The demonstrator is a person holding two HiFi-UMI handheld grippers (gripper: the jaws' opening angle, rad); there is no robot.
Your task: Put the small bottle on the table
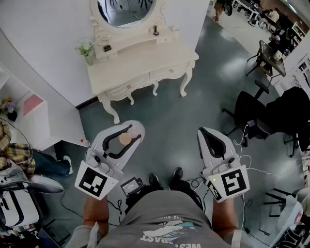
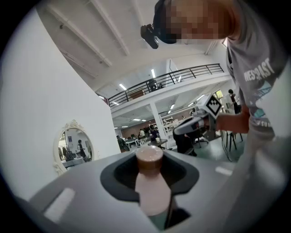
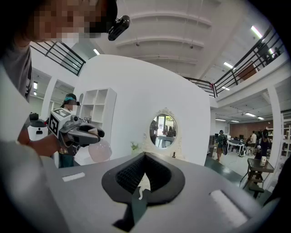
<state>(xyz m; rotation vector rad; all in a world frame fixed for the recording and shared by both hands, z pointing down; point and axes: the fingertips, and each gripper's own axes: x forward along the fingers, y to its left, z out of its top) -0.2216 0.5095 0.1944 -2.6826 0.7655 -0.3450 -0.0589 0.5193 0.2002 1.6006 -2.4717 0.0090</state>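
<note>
**Left claw** (image 1: 133, 132), nearest the lens: jaws closed on the small bottle (image 1: 125, 139), which has a pink body and a brown cap. The cap is up and the body hangs below the jaws. The bottle is in the air over the grey floor (image 1: 193, 97), well short of the table (image 1: 145, 70) ahead.

**Right claw** (image 1: 208, 135): jaws together, nothing btw. them. It is held about level w/ the left claw and well apart from it.

**Behind the claws:** the person's forearms and grey shirt (image 1: 164, 218), w/ dark shoes (image 1: 154, 179) on the floor btw. the two claws.

**Table:** white, w/ curved legs, set against a white wall. It carries an oval mirror (image 1: 127, 10) at the back and a small plant (image 1: 86, 48) at its left end.

**Beyond:** a white shelf unit (image 1: 29, 109) to the left and black chairs (image 1: 252, 114) to the right.

**Right gripper view:** the left claw w/ the bottle shows at the left edge, and the table and mirror are straight ahead.
</note>
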